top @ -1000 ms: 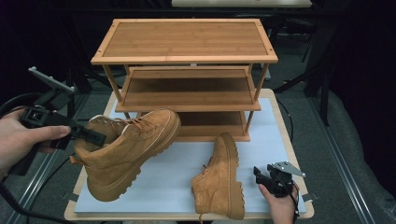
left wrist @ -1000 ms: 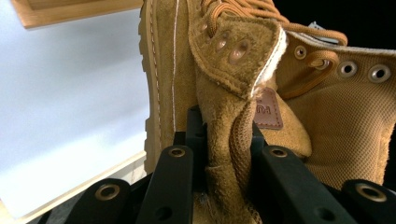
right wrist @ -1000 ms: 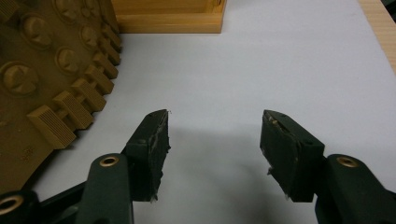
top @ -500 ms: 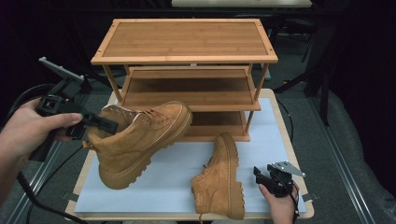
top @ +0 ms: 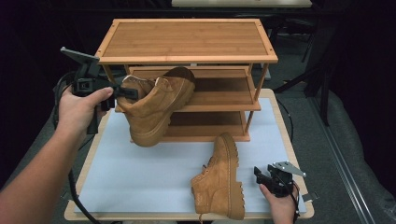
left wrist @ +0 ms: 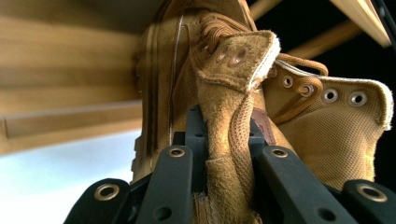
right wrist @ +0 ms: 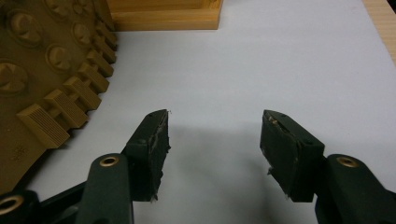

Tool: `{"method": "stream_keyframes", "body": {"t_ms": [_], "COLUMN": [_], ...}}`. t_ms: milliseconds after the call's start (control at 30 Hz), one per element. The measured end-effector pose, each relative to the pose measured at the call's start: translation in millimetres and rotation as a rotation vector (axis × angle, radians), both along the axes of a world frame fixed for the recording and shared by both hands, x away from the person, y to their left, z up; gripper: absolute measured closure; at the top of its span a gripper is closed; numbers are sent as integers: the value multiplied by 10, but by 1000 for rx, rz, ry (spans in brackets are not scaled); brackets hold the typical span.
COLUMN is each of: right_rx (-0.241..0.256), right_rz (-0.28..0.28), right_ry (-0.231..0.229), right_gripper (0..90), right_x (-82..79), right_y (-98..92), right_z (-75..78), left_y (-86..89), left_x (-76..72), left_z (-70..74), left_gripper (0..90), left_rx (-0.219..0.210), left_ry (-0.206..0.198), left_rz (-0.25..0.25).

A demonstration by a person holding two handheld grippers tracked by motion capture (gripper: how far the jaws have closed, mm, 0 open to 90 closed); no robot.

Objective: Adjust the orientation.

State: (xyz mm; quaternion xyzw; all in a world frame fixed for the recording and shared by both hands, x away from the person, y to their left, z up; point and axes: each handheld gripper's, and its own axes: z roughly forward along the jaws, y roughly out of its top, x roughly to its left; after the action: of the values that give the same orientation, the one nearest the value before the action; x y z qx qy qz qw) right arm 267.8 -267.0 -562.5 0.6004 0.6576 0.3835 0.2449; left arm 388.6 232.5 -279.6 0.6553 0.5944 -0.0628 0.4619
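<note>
**Boot held at the rack's middle shelf**

While the left hand-held gripper (top: 125,92) hangs in the air at the left end of the shoe rack (top: 187,44), its jaws are clamped on the collar of a tan boot (top: 156,105). Seen from the left gripper view, the two black jaws press a flap of suede and a lace between them, just ahead of the left hand-held gripper (left wrist: 224,154), with the boot (left wrist: 322,126) opening to the right of it. From above, the boot stretches away from that hand-held gripper, tilted, its dark toe up over the middle shelf and its heel hanging lower, in front of the bottom shelf and clear of the white mat (top: 140,177) on the bench (top: 275,105).

Well apart from it, the right hand-held gripper (top: 261,176) sits low at the near right corner of the mat, jaws spread and holding nothing. A second boot (top: 222,179) lies on its side just to the left of that hand-held gripper, near it but not touching. In the right gripper view, the right hand-held gripper (right wrist: 214,140) has bare mat between its jaws, and the lugged sole of the second boot (right wrist: 42,79) is ahead and to the left.
</note>
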Motion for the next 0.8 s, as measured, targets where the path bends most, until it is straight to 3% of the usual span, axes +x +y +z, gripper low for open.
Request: {"method": "stream_keyframes", "body": {"t_ms": [267, 467, 700, 800], "right_rx": [9, 13, 27, 25], "right_rz": [1, 1, -8, -6], "right_ry": [-15, 0, -14, -12], "right_gripper": [417, 417, 417, 418], "right_x": [13, 11, 8, 14], "right_y": [6, 15, -15, -18], "right_z": [-15, -16, -13, -21], "left_y": [-75, -167, -207, -239], "left_x": [163, 197, 234, 250], "left_z": [-162, -200, -270, -261], "left_gripper": [791, 788, 785, 784], "left_rx": [-73, -91, -134, -131], "left_ry": [-20, -46, -43, -42], "left_rz": [142, 193, 254, 272]}}
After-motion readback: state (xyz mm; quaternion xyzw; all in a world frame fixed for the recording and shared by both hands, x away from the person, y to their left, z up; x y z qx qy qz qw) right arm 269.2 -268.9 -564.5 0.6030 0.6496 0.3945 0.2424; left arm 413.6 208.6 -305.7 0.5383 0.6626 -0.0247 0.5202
